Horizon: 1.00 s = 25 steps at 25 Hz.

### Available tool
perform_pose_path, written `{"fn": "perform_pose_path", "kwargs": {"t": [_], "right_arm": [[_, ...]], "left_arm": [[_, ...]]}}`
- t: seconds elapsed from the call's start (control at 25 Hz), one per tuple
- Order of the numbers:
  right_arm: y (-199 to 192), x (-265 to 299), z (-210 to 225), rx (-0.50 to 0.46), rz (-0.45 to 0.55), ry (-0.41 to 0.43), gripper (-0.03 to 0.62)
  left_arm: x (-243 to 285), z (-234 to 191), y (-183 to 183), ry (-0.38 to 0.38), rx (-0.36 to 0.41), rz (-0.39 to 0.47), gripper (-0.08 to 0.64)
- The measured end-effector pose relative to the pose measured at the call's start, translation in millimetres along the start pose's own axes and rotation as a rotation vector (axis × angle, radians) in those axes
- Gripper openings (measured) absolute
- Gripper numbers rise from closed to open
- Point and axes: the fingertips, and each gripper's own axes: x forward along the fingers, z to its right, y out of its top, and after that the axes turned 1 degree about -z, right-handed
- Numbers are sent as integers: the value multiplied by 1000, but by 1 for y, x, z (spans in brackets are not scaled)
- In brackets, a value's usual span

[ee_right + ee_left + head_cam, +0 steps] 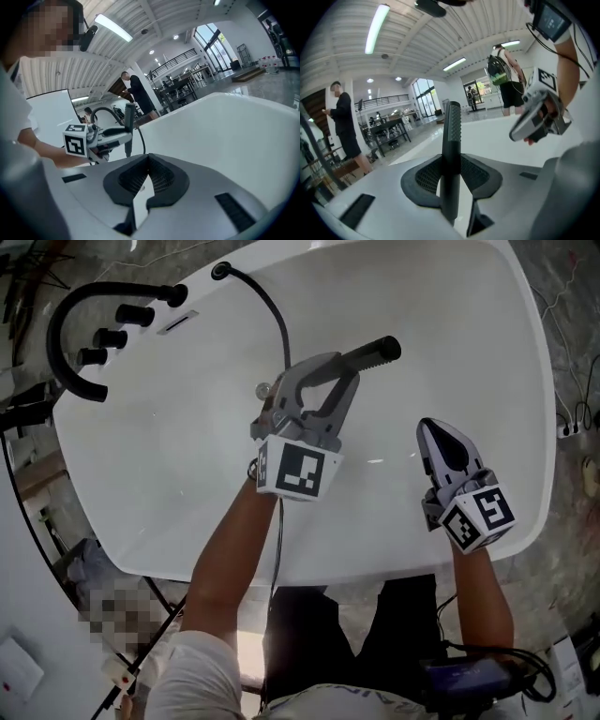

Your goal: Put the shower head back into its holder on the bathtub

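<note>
The right hand-held gripper (433,432) hangs over the near right edge of the bathtub (450,334); its jaws are together with nothing between them. The left hand-held gripper (337,367), over the middle of the tub, is clamped on the black shower head (380,350), which points to the far right edge. The hose (272,310) runs to a socket (221,271) on the far left rim. The curved black faucet (66,343) stands at the far left corner.

Ribbed white ceiling (417,40), strip lights (375,29); tall windows (214,40); mezzanine railing (176,58); glossy floor (276,84); black tables (391,125).
</note>
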Motion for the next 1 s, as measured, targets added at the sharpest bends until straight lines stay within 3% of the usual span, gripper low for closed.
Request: {"fn": "perform_pose_path", "kwargs": {"t": [0.12,0.28,0.44,0.76,1.0], "right_arm": [[4,-10,-17,35,-1,6,2],[10,-23,-36,59,-9,13,2],[31,-38,-54,78,0,15,2],[115,-50,-98,45,63,35,2],[127,-45,-103,25,64,43,2]], "left_arm": [[-40,-44,54,93,-45,113,130],[-91,-102,106,237,-209,198,130],[-132,-142,159,316,-202,260,130],[-198,-209,245,428,-204,383,130],[-215,-251,279,517,-172,450,130]]}}
